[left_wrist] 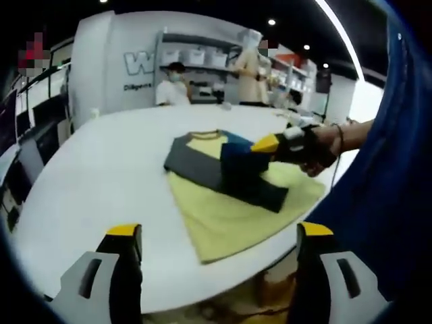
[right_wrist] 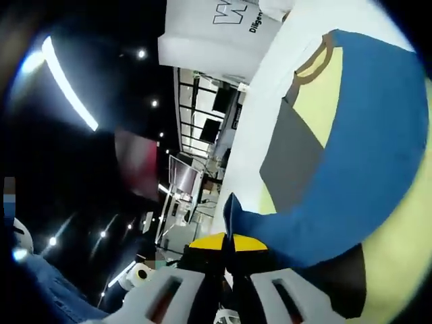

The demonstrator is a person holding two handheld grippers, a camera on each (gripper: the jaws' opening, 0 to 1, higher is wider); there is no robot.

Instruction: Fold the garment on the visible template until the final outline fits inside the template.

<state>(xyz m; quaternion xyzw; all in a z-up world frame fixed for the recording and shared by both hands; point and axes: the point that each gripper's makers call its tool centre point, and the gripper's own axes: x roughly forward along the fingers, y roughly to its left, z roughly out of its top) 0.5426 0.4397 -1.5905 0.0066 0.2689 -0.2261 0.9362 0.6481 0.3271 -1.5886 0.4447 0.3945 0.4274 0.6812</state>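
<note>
Jaws of the right gripper (right_wrist: 228, 251) are clamped on the garment's (left_wrist: 223, 169) blue sleeve (right_wrist: 351, 169). Left gripper (left_wrist: 219, 233) jaws stand apart, holding nothing. Garment lies on the yellow template (left_wrist: 229, 216) atop the white table (left_wrist: 101, 175).

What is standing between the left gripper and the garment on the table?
Nothing visible. The left gripper is open, and only bare white table lies between it and the garment. The right gripper, coming in from the side, is shut on the garment's blue sleeve.
</note>
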